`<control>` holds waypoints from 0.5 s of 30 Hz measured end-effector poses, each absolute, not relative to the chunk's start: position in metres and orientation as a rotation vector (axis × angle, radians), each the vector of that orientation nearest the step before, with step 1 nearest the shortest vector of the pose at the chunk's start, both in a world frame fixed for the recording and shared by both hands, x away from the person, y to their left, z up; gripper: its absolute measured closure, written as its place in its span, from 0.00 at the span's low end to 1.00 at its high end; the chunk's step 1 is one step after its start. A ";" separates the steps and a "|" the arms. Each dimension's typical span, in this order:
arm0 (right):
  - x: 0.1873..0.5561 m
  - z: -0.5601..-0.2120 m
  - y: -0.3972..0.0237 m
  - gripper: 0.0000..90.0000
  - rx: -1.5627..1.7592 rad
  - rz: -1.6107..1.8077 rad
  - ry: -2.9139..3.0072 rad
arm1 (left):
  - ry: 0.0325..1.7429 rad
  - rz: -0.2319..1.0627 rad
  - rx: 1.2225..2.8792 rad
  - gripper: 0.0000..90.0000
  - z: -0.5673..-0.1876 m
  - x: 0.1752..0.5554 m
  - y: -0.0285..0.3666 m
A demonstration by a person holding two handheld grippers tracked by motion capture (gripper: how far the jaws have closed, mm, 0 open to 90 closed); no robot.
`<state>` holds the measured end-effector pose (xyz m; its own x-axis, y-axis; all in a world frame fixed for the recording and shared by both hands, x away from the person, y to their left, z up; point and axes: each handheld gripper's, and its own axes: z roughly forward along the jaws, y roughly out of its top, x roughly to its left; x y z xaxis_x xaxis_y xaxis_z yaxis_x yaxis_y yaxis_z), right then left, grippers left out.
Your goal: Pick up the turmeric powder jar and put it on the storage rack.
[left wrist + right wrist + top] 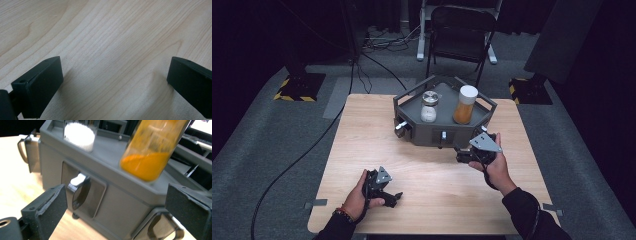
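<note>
A grey, many-sided box [447, 131] stands at the back of the wooden table [362, 130]. On its top are a jar of white powder [429, 106] and a taller jar of orange powder [464, 105] with a white lid. My right gripper [464, 151] hovers close to the box's front right face. In the right gripper view it [116, 188] is open, facing a recessed drawer front with a pale handle [79, 180], below the orange jar [150, 152] and white jar [79, 135]. My left gripper [388, 193] rests low near the table's front, open [115, 62] over bare wood.
The box has more handles on its other faces [401, 126] [160, 227]. Beyond the table stand a black folding chair [459, 35] and stand bases with yellow-black tape [299, 87]. A cable [297, 160] runs across the grey floor at the left.
</note>
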<state>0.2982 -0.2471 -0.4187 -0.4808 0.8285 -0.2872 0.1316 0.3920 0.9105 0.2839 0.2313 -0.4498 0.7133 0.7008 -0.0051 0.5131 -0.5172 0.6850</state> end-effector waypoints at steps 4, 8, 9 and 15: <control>0.295 -0.426 -0.250 0.04 0.836 1.126 1.882 | 0.918 0.357 2.236 0.00 -0.450 0.284 0.231; 0.293 -0.431 -0.254 0.04 0.841 1.119 1.889 | 0.919 0.357 2.235 0.00 -0.450 0.284 0.231; 0.292 -0.431 -0.255 0.04 0.836 1.114 1.895 | 0.919 0.357 2.235 0.00 -0.450 0.284 0.231; 0.285 -0.437 -0.260 0.03 0.813 1.097 1.920 | 0.919 0.357 2.236 0.00 -0.450 0.284 0.231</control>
<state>0.2851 -0.2600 -0.4375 -0.5036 0.8093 -0.3022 0.1506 0.4267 0.8918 0.2838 0.2313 -0.4499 0.7125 0.7017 -0.0055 0.5137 -0.5162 0.6853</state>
